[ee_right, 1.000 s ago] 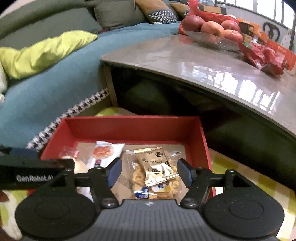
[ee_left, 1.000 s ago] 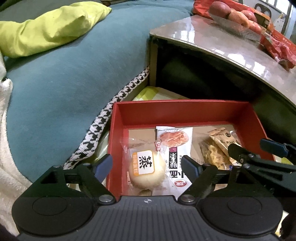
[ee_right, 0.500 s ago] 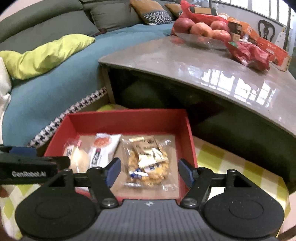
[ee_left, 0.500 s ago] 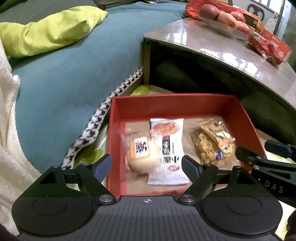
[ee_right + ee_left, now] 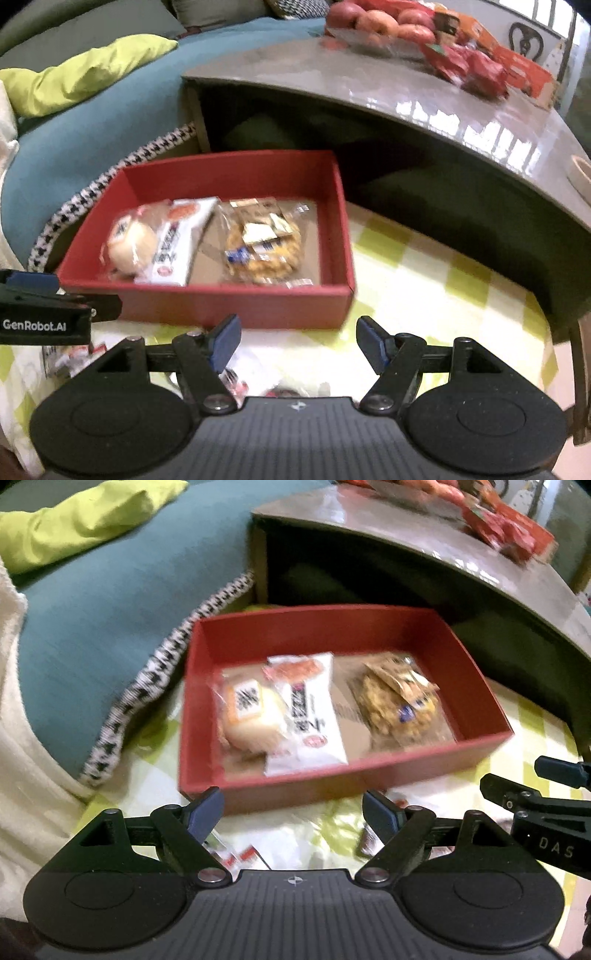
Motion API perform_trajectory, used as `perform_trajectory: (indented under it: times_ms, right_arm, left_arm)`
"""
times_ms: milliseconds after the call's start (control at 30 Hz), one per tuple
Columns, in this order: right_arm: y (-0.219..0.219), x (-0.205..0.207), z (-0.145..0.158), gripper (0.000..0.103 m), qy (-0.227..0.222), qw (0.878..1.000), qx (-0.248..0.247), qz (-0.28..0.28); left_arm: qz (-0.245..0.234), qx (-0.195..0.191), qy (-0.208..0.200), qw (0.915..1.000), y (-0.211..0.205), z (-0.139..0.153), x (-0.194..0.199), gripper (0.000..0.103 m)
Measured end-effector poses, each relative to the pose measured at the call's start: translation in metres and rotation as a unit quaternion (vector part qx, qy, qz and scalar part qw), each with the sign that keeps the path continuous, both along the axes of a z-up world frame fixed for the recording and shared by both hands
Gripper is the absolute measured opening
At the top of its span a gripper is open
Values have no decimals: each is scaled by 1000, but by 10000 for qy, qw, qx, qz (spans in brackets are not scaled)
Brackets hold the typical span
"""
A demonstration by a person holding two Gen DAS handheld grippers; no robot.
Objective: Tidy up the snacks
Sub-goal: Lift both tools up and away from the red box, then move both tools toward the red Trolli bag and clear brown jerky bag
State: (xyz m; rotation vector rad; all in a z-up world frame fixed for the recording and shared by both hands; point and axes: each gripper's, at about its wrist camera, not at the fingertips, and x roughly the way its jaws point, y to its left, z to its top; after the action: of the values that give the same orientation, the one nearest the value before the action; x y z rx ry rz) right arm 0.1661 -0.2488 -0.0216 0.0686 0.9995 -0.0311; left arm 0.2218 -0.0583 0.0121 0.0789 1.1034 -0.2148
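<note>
A red box (image 5: 314, 627) (image 5: 221, 306) sits on a yellow-green checked cloth. Inside lie a wrapped round bun (image 5: 251, 712) (image 5: 129, 240), a white packet (image 5: 310, 716) (image 5: 177, 243) and a clear bag of golden snacks (image 5: 399, 701) (image 5: 262, 243). My left gripper (image 5: 291, 808) hangs open just before the box's near wall, nothing between its fingers. My right gripper (image 5: 298, 338) is open too, in front of the box's near right corner. Loose small packets (image 5: 236, 853) (image 5: 232, 380) lie on the cloth under both grippers, partly hidden.
A glossy curved coffee table (image 5: 369, 88) rises behind the box, carrying a fruit bowl (image 5: 376, 33) and red snack bags (image 5: 465, 66). To the left are a teal cushion (image 5: 110, 602) with houndstooth trim, a lime pillow (image 5: 74, 520) and a cream blanket (image 5: 22, 757).
Both grippers have drawn back from over the box to the cloth in front of it. The box now sits farther ahead, and loose packets have come into view beneath the fingers.
</note>
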Motion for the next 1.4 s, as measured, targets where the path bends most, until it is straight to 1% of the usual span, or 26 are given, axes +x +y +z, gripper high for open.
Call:
perform_trajectory:
  times_ms: [67,167,333,467,567,667,800,867,967,1100,1200,1300,1400]
  right_arm:
    - [-4,-6,-3,74,67,10000,-19,3]
    - [-16,-12,-9,75,194,9997,125,-9]
    - [-31,-10,-22,75,391,9990,220,72]
    - [-34,-3,-33,75,575,9976,247,310]
    - [-34,-4,-35,75,640,9959,237,588]
    - [-31,-7,-35,75,680,9925,259,985]
    - [-31,-5,-38,75,739,9849,78,1566]
    - [-32,-4,-37,75,729,9812,93,1782]
    - [-33,-1,-36,75,720,9744,102,2126]
    - [-40,6,-46,75,736,9737,153,2149]
    - [-45,11,-53,75,725,9747,365,2085]
    - [-40,13,-59,75,720,9731,336,2162]
    - [-38,12,-64,78,793,9706,470,2223]
  left_arm:
    - [-103,2,60,9999,-7,-2,-8,87]
    - [-267,28,183,9995,-19,-8,-19,87]
    - [-383,83,423,9983,-36,-21,-37,87]
    - [-294,48,730,9969,-44,-32,-47,87]
    - [-137,48,814,9966,-48,-36,-51,87]
    - [55,16,881,9961,-52,-38,-54,87]
    - [303,64,902,9954,-56,-43,-62,87]
    - [404,94,931,9948,-58,-47,-63,87]
    - [502,220,850,9949,-63,-47,-64,87]
    - [635,288,813,9943,-65,-45,-64,87]
    - [700,343,768,9940,-65,-44,-64,87]
    - [686,422,759,9939,-67,-46,-63,88]
    - [660,481,743,9939,-69,-46,-64,88]
